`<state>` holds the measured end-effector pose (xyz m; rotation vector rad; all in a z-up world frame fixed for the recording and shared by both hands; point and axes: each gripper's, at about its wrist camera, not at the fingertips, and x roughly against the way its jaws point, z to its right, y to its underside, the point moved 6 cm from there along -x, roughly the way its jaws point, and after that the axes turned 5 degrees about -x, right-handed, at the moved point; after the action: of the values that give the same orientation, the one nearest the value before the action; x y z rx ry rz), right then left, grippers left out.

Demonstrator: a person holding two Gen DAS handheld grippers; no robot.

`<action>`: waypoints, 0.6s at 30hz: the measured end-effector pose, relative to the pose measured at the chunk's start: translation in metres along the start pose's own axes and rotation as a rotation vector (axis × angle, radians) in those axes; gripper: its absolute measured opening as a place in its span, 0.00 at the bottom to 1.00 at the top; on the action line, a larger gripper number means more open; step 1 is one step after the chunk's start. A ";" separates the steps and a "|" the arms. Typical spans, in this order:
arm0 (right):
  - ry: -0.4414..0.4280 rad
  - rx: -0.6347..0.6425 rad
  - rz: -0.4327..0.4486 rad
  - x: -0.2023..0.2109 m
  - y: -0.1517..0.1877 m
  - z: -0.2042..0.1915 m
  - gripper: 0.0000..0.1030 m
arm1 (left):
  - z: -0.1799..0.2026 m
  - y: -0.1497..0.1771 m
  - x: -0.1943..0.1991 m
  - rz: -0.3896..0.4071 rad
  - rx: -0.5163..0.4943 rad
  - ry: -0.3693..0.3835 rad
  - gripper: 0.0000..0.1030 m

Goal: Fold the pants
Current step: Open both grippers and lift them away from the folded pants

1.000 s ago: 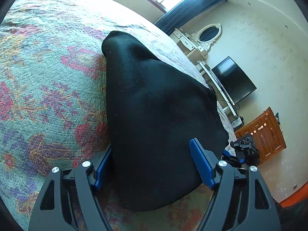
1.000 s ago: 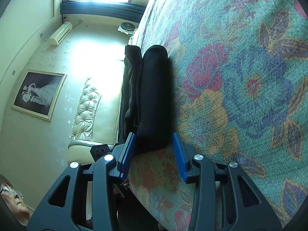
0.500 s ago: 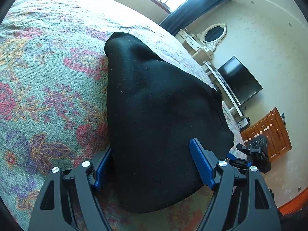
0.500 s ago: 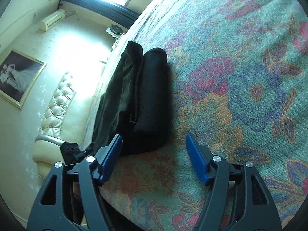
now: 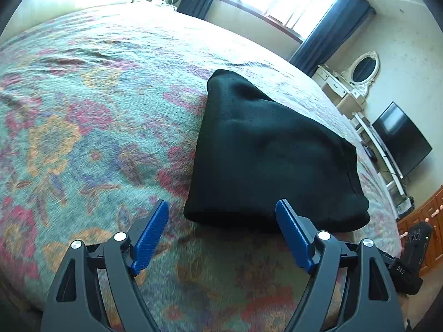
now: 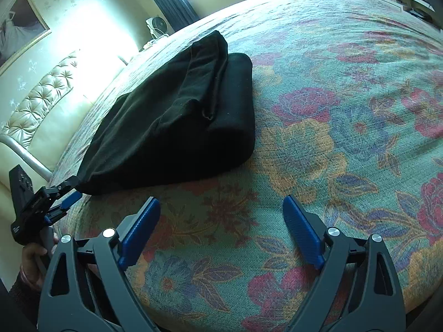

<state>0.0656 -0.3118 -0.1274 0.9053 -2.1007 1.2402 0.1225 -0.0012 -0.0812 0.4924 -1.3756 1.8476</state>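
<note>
The black pants [image 5: 271, 160] lay folded into a thick, squat bundle on the flowered bedspread [image 5: 83, 138], near the bed's edge. In the left wrist view the bundle sat at about twelve to one o'clock from the left tool [image 5: 221, 238], its near rim just beyond the blue pads; in the right wrist view it lay off at ten to eleven o'clock from the right tool [image 6: 221, 235], well clear of it.

Both tools stood released with nothing between the pads. The right one's jaws had just been spreading wide, and the left one's had eased a little further apart too, each over bare bedspread.

The cloth looked soft, limp and light, a matte knit that should not slip but would sag and spill open if lifted by a single layer. On the side facing the right tool, a looser flap with a seam [image 6: 210, 83] rode on top of a rounded, rolled fold. My guess is that any further handling would best pinch through all the layers at the thick rounded fold, or at two corners together, rather than at that loose top flap.
</note>
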 end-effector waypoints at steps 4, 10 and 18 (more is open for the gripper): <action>0.059 0.033 0.022 0.003 0.008 -0.007 0.90 | 0.014 0.015 0.020 0.016 -0.079 -0.127 0.76; 0.066 0.076 0.054 0.012 0.017 -0.027 0.90 | 0.036 0.038 0.040 0.051 -0.170 -0.203 0.76; 0.093 0.158 0.112 0.037 0.020 -0.050 0.90 | 0.055 0.045 0.047 0.032 -0.198 -0.236 0.76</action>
<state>0.0321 -0.2700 -0.0899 0.7883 -2.0265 1.4940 0.0509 -0.0418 -0.0585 0.6027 -1.7130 1.6960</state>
